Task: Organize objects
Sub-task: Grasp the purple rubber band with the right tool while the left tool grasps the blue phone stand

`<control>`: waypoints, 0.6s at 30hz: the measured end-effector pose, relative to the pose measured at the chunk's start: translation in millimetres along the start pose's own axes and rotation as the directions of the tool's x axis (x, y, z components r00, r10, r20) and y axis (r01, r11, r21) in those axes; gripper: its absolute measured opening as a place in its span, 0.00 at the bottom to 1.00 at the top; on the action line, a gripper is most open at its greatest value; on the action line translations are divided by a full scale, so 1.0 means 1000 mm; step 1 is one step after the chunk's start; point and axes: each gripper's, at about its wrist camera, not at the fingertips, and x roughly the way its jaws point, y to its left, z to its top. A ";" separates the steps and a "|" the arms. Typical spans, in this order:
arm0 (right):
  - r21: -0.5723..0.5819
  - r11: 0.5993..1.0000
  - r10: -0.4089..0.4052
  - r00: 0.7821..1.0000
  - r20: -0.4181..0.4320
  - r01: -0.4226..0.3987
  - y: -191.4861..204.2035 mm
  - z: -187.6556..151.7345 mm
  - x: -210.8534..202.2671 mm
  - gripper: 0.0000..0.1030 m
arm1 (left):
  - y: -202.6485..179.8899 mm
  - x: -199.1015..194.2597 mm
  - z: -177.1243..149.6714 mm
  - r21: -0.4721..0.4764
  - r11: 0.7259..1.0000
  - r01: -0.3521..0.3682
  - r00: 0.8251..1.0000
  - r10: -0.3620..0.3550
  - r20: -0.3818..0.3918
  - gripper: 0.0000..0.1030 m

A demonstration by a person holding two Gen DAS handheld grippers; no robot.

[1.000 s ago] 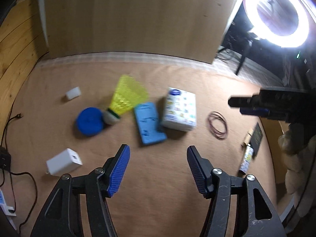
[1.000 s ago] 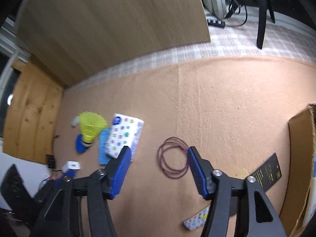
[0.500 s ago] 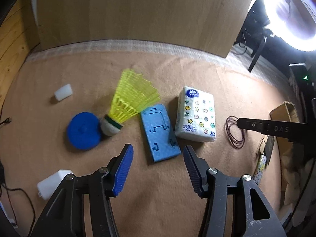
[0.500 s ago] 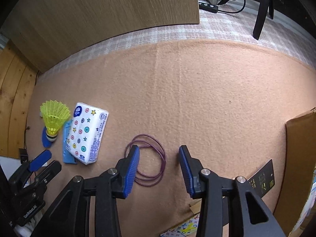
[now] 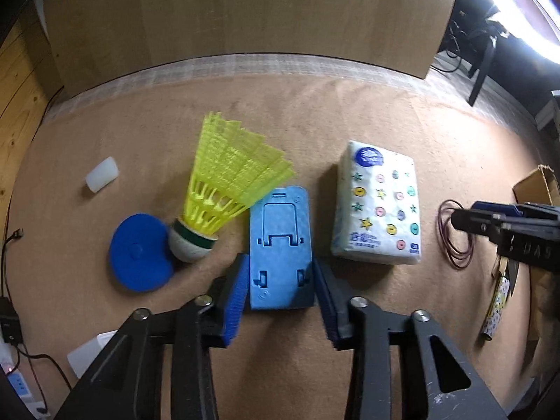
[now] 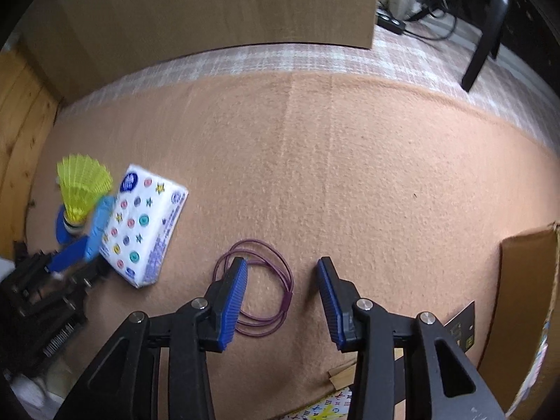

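Observation:
My left gripper [image 5: 280, 273] is open, its blue pads on either side of the near end of a blue phone stand [image 5: 280, 248] lying flat on the tan mat. A yellow shuttlecock [image 5: 224, 189] lies left of it, its cork on a blue round lid [image 5: 138, 252]. A patterned tissue pack [image 5: 379, 206] lies to the right. My right gripper [image 6: 281, 276] is open, low over a purple cord loop [image 6: 260, 297]; the loop lies partly between its pads. The tissue pack [image 6: 145, 224] and the shuttlecock [image 6: 82, 189] show at the left in the right wrist view.
A small white block [image 5: 101, 174] lies far left and a white charger [image 5: 87, 351] near left with cables. A cardboard box [image 6: 525, 315] stands at the right with a black card [image 6: 462, 329] and a patterned packet [image 5: 495, 309] beside it. A wooden board [image 5: 245, 17] stands behind the mat.
Both grippers have moved forward and down. The left one's pads now flank the blue phone stand. The right one has come down over the purple loop.

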 end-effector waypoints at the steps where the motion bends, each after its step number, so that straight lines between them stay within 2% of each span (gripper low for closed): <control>1: -0.029 0.999 -0.020 1.000 0.003 0.020 0.005 -0.001 0.000 0.37 | 0.003 0.000 0.000 -0.010 1.000 0.007 1.000 -0.007 -0.001 0.38; 5: -0.114 0.990 -0.073 0.997 0.036 0.077 0.015 -0.012 0.000 0.29 | 0.007 -0.002 -0.005 -0.026 1.000 -0.005 1.000 0.005 0.002 0.38; 7: -0.107 0.992 -0.059 0.998 0.036 0.063 0.012 -0.016 -0.002 0.12 | 0.011 -0.004 -0.007 -0.035 0.999 -0.004 1.000 0.004 0.003 0.38; 9: -0.096 0.994 -0.048 0.998 0.030 0.050 0.009 -0.017 -0.003 0.04 | 0.012 -0.005 -0.012 -0.044 0.999 -0.001 1.000 0.001 0.004 0.38; 18: -0.085 0.996 0.012 0.999 0.041 -0.008 0.008 -0.038 -0.009 0.04 | 0.019 -0.018 -0.044 -0.076 0.996 0.034 0.999 -0.034 -0.007 0.38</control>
